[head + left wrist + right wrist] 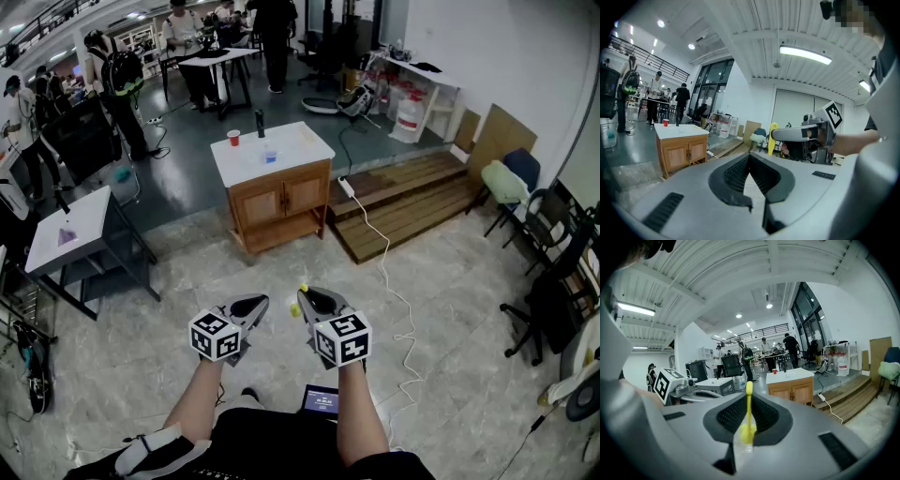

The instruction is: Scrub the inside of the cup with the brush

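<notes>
I am looking down on a wide pale stone floor in a big workshop hall. A low wooden platform lies at the right, and a white cable trails from it across the floor. In the middle, well ahead of me, stands a wooden cabinet with a white top. A grey table is off to the left, and there are people among benches at the back.

Both grippers are held out low in front of me, side by side and close together, well apart from the cabinet. Each is tipped slightly downward. The left gripper has its jaws brought together with nothing between them. In its own view the pads meet at the tip and only floor shows beyond. The right gripper is clamped on the brush. The thin yellow handle stands upright between the pads and its end pokes out past the jaw tips.

On the cabinet top a dark bottle stands toward the back. A red cup stands near the left edge. A clear cup with something blue in it stands nearer the front, a little right of the red one. I cannot tell which cup is meant for scrubbing. Neither gripper is near either of them.
</notes>
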`<action>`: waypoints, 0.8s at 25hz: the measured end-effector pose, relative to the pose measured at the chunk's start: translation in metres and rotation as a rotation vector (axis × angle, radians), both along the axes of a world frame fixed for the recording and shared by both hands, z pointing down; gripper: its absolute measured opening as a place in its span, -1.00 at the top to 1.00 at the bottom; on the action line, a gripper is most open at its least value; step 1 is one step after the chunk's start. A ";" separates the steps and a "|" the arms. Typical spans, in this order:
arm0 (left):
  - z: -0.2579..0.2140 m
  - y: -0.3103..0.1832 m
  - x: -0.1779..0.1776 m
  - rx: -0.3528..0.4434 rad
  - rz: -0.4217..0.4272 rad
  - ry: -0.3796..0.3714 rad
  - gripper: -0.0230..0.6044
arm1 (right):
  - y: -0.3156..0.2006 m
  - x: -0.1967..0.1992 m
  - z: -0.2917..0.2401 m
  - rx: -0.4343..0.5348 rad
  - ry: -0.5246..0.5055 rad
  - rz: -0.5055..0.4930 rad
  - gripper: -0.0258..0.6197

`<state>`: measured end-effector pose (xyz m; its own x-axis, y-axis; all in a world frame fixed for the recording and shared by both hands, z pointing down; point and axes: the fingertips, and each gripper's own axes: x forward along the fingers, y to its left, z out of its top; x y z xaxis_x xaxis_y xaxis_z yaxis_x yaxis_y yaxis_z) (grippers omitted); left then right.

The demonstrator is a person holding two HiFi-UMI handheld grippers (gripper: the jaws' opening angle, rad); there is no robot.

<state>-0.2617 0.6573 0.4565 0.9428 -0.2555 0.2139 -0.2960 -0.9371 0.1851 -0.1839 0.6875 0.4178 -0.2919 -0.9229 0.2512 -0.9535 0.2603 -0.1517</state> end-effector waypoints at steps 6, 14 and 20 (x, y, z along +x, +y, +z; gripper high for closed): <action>0.007 0.004 -0.002 -0.004 -0.008 -0.012 0.91 | 0.005 -0.001 0.008 -0.014 -0.010 -0.004 0.80; 0.008 0.004 0.004 -0.001 -0.013 -0.015 0.91 | 0.004 0.004 0.007 -0.005 -0.034 0.001 0.80; 0.013 0.004 0.009 -0.005 -0.006 -0.023 0.91 | 0.003 0.007 0.009 -0.009 -0.044 0.000 0.80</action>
